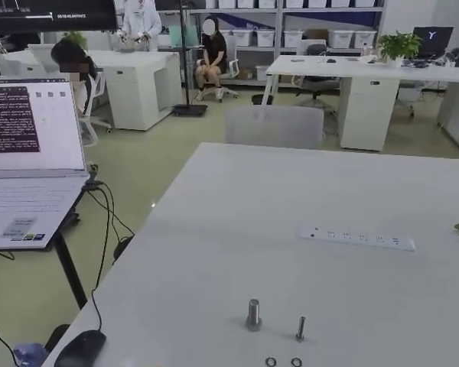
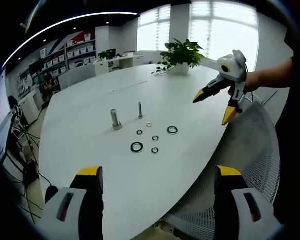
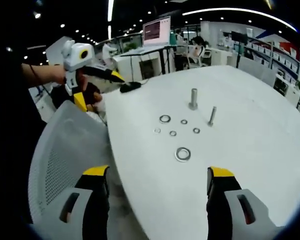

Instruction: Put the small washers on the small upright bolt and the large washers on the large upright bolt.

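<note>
Left gripper view: shows the large bolt (image 2: 115,120) and small bolt (image 2: 140,110) upright and bare on the table (image 2: 80,130), with two large washers (image 2: 136,147) and four small washers (image 2: 155,138) lying flat just beside them. Looks not yet started; leaves all six to thread. Also catches the right gripper (image 2: 210,112) held off the table edge, jaws apart, empty. Has the left gripper (image 2: 157,172) likewise spread wide, holding nothing. Head view: cuts off all but two washers at its bottom edge, yet adds a power strip (image 1: 356,238) and laptop (image 1: 30,153) well apart from the bolts.
</note>
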`<move>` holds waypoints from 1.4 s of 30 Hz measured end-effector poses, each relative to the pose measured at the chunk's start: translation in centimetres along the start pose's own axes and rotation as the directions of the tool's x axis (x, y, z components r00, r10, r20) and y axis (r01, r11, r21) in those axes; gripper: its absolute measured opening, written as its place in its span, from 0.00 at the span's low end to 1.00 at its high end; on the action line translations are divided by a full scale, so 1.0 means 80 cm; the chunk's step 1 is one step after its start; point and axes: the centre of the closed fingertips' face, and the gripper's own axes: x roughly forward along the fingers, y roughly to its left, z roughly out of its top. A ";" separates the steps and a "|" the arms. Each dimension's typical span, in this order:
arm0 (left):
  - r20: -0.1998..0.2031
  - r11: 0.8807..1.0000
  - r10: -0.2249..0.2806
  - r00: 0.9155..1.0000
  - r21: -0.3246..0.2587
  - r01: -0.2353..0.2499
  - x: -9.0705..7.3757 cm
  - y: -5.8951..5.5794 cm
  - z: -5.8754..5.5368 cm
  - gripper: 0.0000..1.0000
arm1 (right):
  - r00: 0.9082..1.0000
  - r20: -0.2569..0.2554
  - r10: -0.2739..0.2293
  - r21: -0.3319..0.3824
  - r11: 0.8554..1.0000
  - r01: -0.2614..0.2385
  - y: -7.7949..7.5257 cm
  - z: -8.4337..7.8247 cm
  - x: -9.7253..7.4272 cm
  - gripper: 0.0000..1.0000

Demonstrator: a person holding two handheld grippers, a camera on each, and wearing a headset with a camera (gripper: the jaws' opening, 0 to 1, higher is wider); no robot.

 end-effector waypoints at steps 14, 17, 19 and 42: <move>0.001 0.999 -0.017 1.000 -0.027 0.017 0.004 0.010 -0.008 0.89 | 0.993 -0.111 0.025 -0.046 0.998 -0.030 -0.015 -0.003 0.028 0.70; -0.008 0.999 -0.024 1.000 -0.027 0.023 0.010 0.012 -0.009 0.89 | 0.990 -0.142 0.012 -0.083 0.996 -0.024 -0.025 -0.004 0.034 0.70; -0.013 1.000 -0.026 1.000 -0.016 0.026 0.013 0.015 -0.007 0.89 | 0.985 -0.172 0.008 -0.131 0.991 -0.031 -0.029 -0.007 0.038 0.68; -0.014 0.996 -0.057 0.998 0.071 0.058 0.014 0.015 0.004 0.85 | 0.956 -0.294 0.016 -0.222 0.971 -0.085 -0.057 -0.006 0.080 0.57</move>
